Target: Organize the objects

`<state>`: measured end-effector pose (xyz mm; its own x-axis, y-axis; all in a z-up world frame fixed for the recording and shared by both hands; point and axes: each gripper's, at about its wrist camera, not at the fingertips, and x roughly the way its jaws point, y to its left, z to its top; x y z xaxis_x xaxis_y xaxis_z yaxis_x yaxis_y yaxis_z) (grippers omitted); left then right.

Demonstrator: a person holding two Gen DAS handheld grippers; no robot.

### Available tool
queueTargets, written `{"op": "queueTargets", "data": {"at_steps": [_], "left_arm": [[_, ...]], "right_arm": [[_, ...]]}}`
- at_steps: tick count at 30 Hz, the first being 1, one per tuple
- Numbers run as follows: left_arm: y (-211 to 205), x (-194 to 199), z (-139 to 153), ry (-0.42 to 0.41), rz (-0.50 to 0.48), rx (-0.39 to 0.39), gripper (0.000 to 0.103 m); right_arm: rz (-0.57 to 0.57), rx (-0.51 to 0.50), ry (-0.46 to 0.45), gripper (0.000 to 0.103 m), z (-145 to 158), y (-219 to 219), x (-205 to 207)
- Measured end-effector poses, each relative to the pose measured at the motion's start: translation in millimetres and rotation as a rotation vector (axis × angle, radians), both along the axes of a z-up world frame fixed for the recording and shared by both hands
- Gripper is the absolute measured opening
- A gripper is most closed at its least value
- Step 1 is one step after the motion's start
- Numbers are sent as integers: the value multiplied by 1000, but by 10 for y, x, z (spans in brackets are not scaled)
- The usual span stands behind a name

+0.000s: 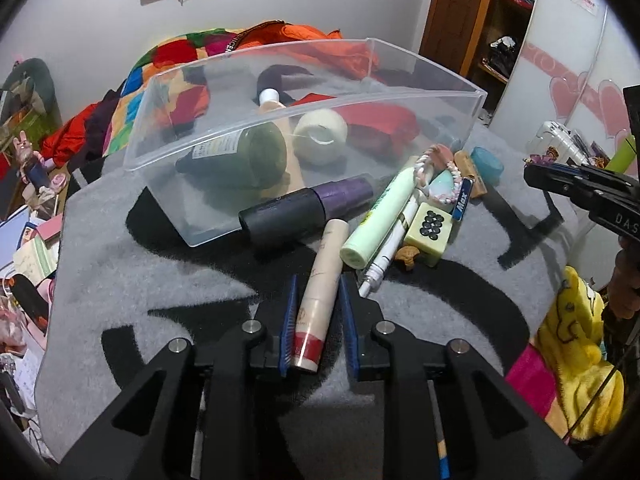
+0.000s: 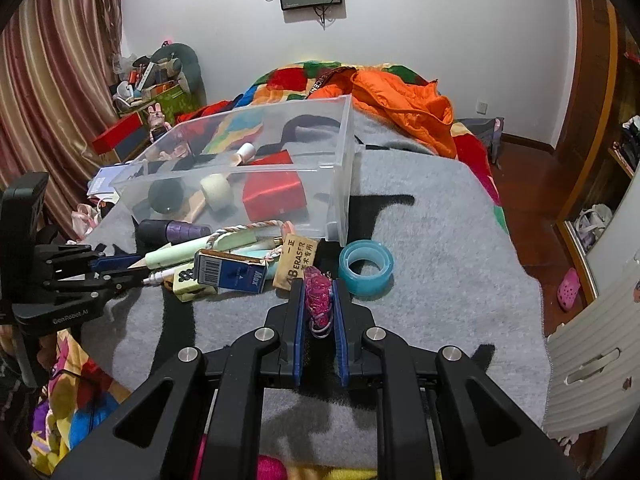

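In the left wrist view my left gripper (image 1: 320, 280) is shut on a beige tube with a red band (image 1: 320, 264), which lies on the grey blanket (image 1: 160, 272). In the right wrist view my right gripper (image 2: 317, 284) is shut on a small pink bundle (image 2: 318, 300) held just above the blanket. A clear plastic bin (image 1: 304, 108) holds a dark green bottle (image 1: 256, 156), a white tape roll (image 1: 320, 132), a red box (image 2: 274, 192) and a capped beige bottle (image 1: 272, 100). Loose items lie in front of it: a black and purple bottle (image 1: 304, 208), a pale green tube (image 1: 380, 216), a blue box (image 2: 234, 272) and a teal tape roll (image 2: 366, 266).
The blanket covers a bed with an orange quilt (image 2: 400, 100) and a patchwork cover behind the bin. Clutter is piled at the left bedside (image 1: 32, 216). A yellow plush toy (image 1: 576, 336) lies at the right edge. An eraser (image 2: 296, 264), a spotted tile (image 1: 430, 228) and a white pen (image 1: 384, 256) sit among the loose items.
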<state>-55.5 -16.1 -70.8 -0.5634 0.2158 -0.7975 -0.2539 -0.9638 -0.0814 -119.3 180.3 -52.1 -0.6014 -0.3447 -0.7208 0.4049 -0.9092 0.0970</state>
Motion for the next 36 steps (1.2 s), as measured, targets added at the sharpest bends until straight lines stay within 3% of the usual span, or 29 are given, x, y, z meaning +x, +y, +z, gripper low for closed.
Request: {"op": "queueTargets", "data": {"at_steps": [3,9,18,26,36], "left_arm": [[-1,81,15,12,9,-8,14],[-106,306,86,28,80,14,14],[-250,438,477,144,148,54,14],[-225,363,833,248,146,75,14],[-235,43,983,276,160,95,14]], "right_arm": [[2,-10,15,12,64,-15,15],[11,-31,58,12,228,-23,38],[35,-53,118,12,465,-147,0],[68,-97,182,12,741,-326,-141],[84,-109,219,12,882,-503,-351]]}}
